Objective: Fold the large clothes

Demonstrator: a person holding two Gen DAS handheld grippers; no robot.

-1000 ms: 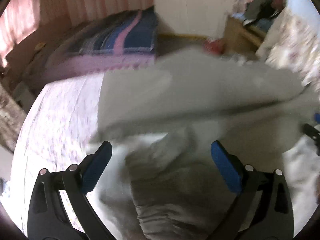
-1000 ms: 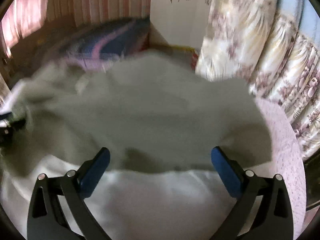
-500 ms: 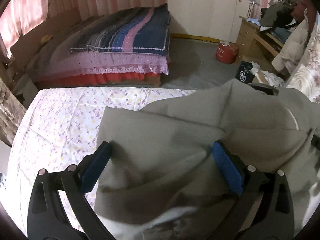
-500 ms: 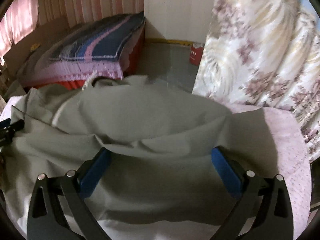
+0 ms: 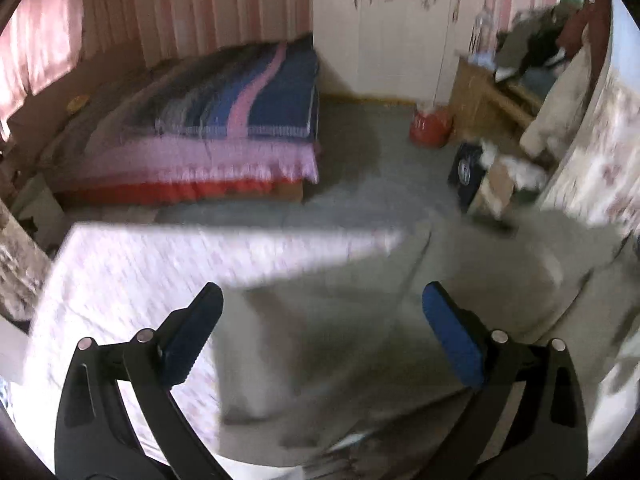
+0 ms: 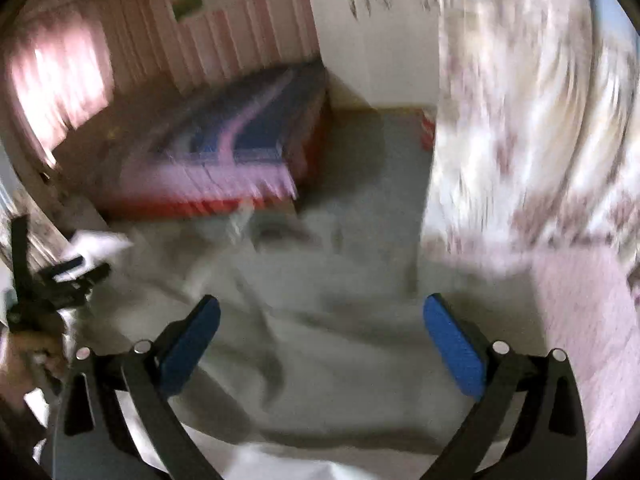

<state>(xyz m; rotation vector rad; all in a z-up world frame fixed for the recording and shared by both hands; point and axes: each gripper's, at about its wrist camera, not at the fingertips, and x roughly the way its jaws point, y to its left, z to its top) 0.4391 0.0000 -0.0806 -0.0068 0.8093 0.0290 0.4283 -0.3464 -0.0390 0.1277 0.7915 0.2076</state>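
Both views motion-blurred, detail limited.

Left gripper (image 5: 322, 320): jaws spread wide, blue pads well apart, nothing between them. It sits over the grey-green garment (image 5: 360, 340), not gripping it as far as I can see.

Right gripper (image 6: 320, 328): same, jaws wide apart, no cloth pinched between the pads. Garment (image 6: 328, 340) lies under and ahead of it.

Garment is spread on the near bed, on the floral sheet (image 5: 120, 280). In the left view it covers the right part of the bed, with bare sheet along the left edge; its far edge reaches the bed's far edge. In the right view bare sheet (image 6: 580, 320) shows on the right side. Surface is rumpled, several creases. A white layer (image 6: 280, 460) shows at the near edge under the grey cloth; can't tell whether it's lining or a separate piece.

Left gripper also visible at the left edge of the right view (image 6: 60, 276), with the hand (image 6: 28, 352) holding it below.

Background: second bed with striped blue-pink blanket (image 5: 248, 104), red container (image 5: 430, 128) on floor, floral curtain (image 6: 540, 120) at right.
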